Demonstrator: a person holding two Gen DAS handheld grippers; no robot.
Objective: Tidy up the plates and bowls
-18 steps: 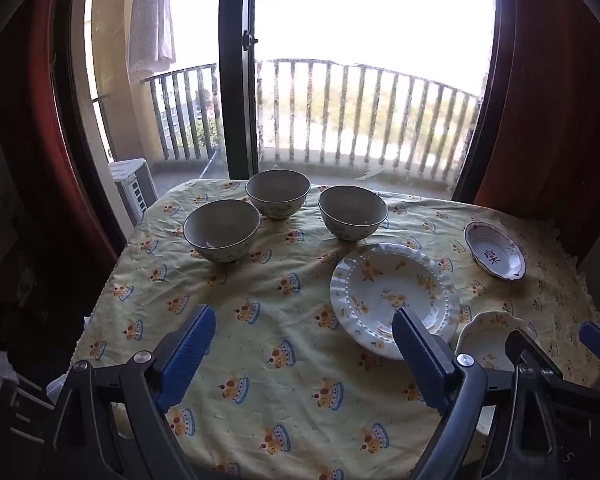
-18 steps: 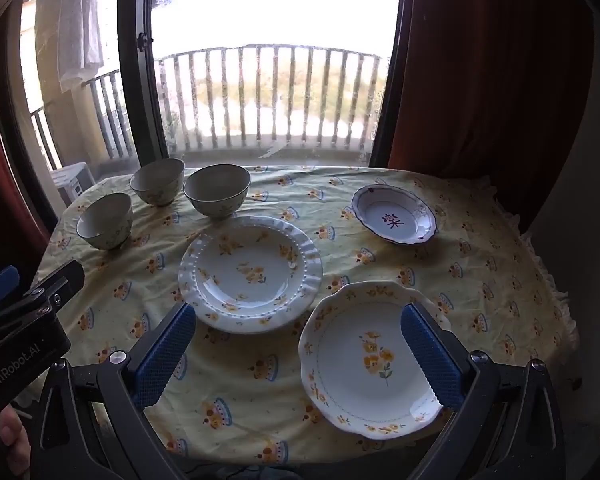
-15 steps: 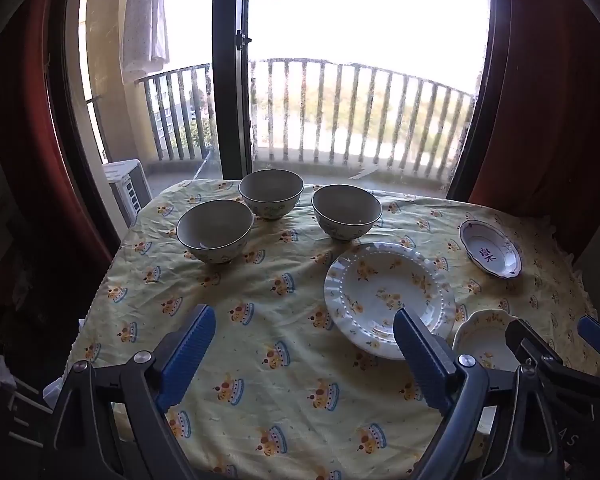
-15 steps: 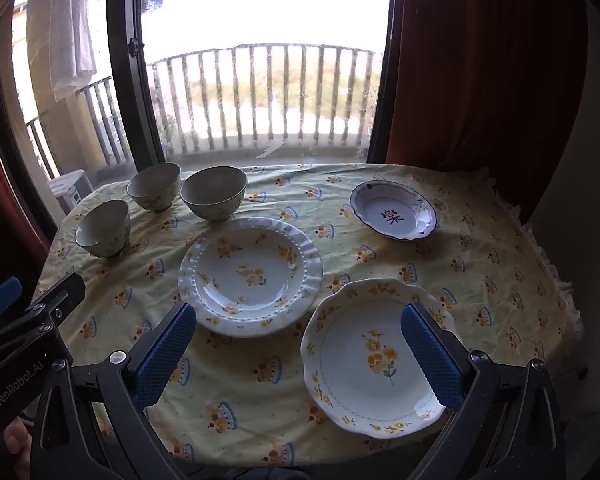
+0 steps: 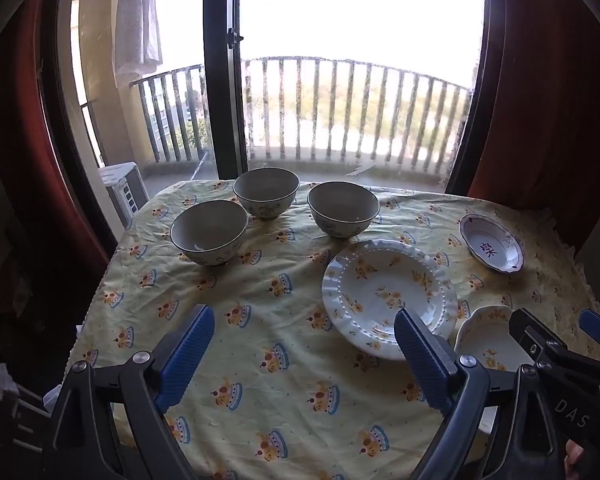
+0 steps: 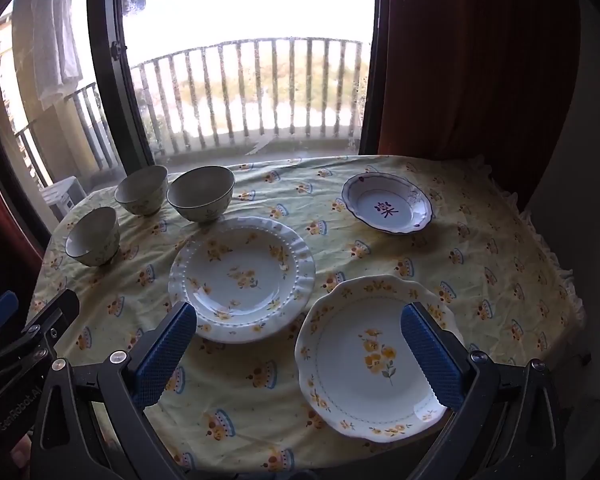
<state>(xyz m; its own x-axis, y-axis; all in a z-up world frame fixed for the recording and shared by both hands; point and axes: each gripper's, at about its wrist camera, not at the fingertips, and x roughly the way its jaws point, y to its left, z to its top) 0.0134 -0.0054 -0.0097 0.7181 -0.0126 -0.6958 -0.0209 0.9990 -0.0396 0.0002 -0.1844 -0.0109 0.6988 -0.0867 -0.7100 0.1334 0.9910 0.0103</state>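
Compared with half a second ago almost nothing on the counter [image 6: 500, 264] is different; only the two views are a little changed, as if both hands drift slightly while they wait above the near edge. The left gripper [image 5: 304, 356] hangs over bare yellow cloth [image 5: 268, 320] with its jaws wide apart and empty, and the right gripper [image 6: 300, 344] is the same, jaws wide apart, with the near plate [image 6: 374, 360] lying below and between them, but not touched. Just beyond, close to this plate and maybe touching it at the rim, lies the beaded plate [image 6: 242, 276], in the middle of the counter. Farther to the right and well apart sits the small dish [image 6: 388, 208] with a purple sign in it. At the far left stand three bowls [image 5: 209, 230], [image 5: 266, 193], [image 5: 343, 209], near each other, all upright and separate. So I judge that the task is at its very start: no plate is stacked, no bowl is nested. The near plate looks the most likely first thing to take, and its low rim on soft cloth may make the grip difficult.
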